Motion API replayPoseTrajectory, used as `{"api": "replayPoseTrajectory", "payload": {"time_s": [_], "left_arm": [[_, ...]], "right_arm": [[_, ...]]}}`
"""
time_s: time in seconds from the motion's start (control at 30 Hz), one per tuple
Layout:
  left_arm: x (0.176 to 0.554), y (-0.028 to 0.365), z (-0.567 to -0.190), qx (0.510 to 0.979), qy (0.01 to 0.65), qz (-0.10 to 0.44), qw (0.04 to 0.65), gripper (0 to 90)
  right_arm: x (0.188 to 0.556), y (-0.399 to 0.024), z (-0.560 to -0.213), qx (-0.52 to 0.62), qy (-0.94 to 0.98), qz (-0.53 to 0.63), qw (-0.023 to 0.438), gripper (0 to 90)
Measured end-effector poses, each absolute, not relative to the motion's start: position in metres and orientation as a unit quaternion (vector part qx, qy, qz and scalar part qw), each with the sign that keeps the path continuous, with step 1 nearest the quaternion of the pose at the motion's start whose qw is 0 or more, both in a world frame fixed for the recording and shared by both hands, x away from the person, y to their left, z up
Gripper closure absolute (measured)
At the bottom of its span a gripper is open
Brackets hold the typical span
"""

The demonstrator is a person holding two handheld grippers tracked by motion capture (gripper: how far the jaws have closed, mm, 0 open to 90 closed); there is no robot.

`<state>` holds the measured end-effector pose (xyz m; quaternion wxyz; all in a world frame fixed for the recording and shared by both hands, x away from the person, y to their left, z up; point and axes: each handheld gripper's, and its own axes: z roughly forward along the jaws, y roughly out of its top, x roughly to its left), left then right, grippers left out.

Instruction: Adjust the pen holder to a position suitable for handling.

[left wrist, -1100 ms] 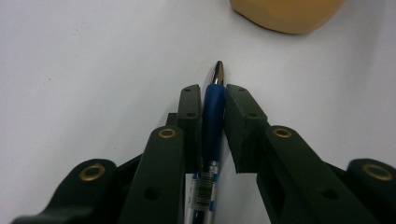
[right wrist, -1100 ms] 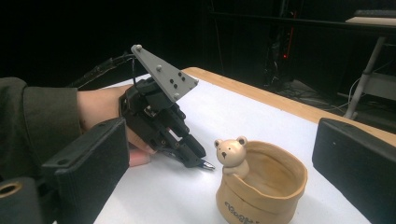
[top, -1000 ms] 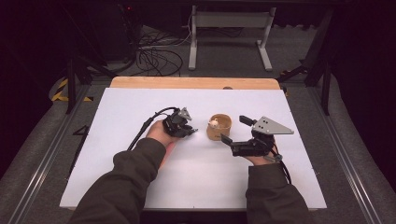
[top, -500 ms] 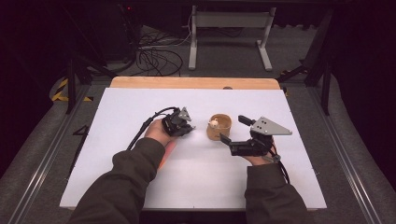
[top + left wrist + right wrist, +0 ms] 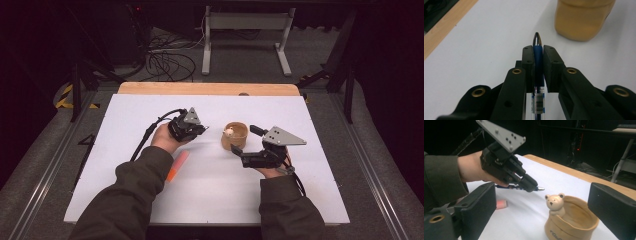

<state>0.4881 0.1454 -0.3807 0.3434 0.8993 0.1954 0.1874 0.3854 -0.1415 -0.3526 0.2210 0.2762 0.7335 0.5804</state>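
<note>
Left gripper (image 5: 538,53) clamps a blue pen (image 5: 538,47) between its jaws, tip aimed at the tan bear cup (image 5: 235,135) mid-table. Right gripper (image 5: 245,140), just right of the cup, has been closing slightly yet gapes wide, empty. An orange marker (image 5: 177,165) lies nearer.

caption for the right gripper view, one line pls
Left gripper grips a blue pen above the bear cup, framed by open right jaws.

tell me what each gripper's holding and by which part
Left gripper clamps a blue pen just behind its metal tip. Right gripper holds nothing.
</note>
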Motion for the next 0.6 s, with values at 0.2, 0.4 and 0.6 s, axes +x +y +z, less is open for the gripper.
{"api": "replayPoseTrajectory", "payload": {"time_s": [0.2,0.4,0.6], "left_arm": [[0.476,0.144,-0.368,0.891,0.188,0.177,0.375,80.2],[0.462,0.14,-0.356,0.886,0.174,0.152,0.402,80.2],[0.45,0.137,-0.346,0.875,0.179,0.132,0.43,80.2]], "right_arm": [[0.385,-0.129,-0.357,0.27,0.741,0.578,0.209,13.7],[0.385,-0.122,-0.361,0.271,0.749,0.571,0.202,18.5],[0.385,-0.113,-0.366,0.267,0.757,0.565,0.19,23.6]]}}
